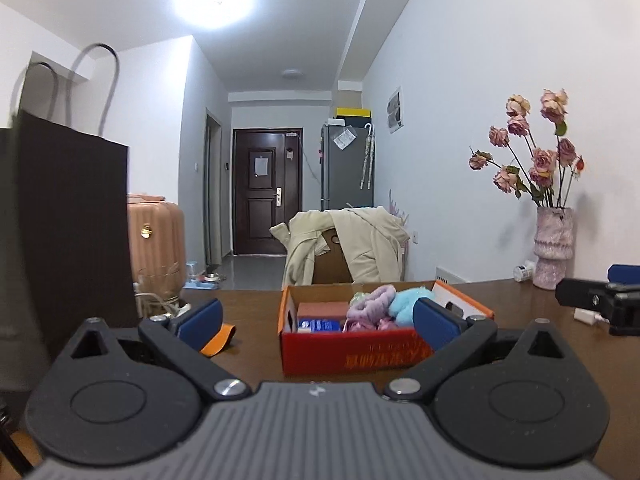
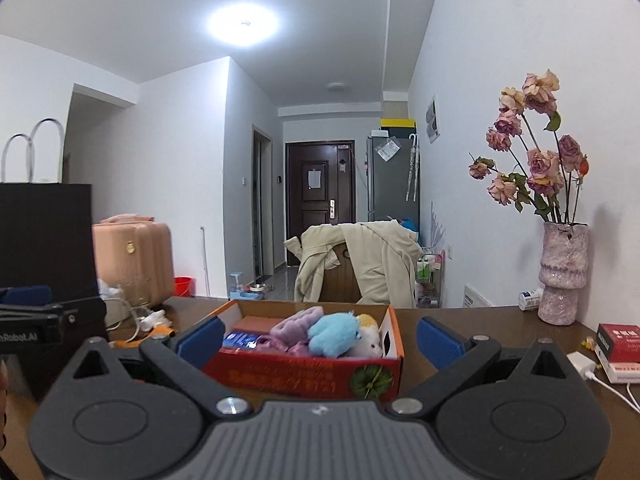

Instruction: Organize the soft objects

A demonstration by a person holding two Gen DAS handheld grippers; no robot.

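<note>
At frame centre in both views we see one red box (image 1: 352,354) on the brown table (image 1: 256,360), its top open. Inside it we count three soft things: one purple knit piece (image 1: 370,306), one blue plush (image 2: 334,334) and one white plush (image 2: 370,342) at the box's right end, the last seen only in the right wrist view. Also in the box are one blue packet (image 1: 319,325) and one reddish block (image 1: 322,310) at the left

Our left gripper (image 1: 318,314) has its two blue pads spread wide with nothing between them; the box sits beyond it. Our right gripper (image 2: 318,338) is likewise spread wide and empty, the box framed between its pads

At far left stands one dark bag (image 1: 68,220) with two handles. One orange strap (image 1: 218,340) lies on the table left of the box. At right one pink vase (image 2: 562,276) holds dried roses (image 2: 532,152); we cannot count them surely. At lower right of the right wrist view lie one red-and-white box (image 2: 618,350) and one white charger (image 2: 580,362)
</note>
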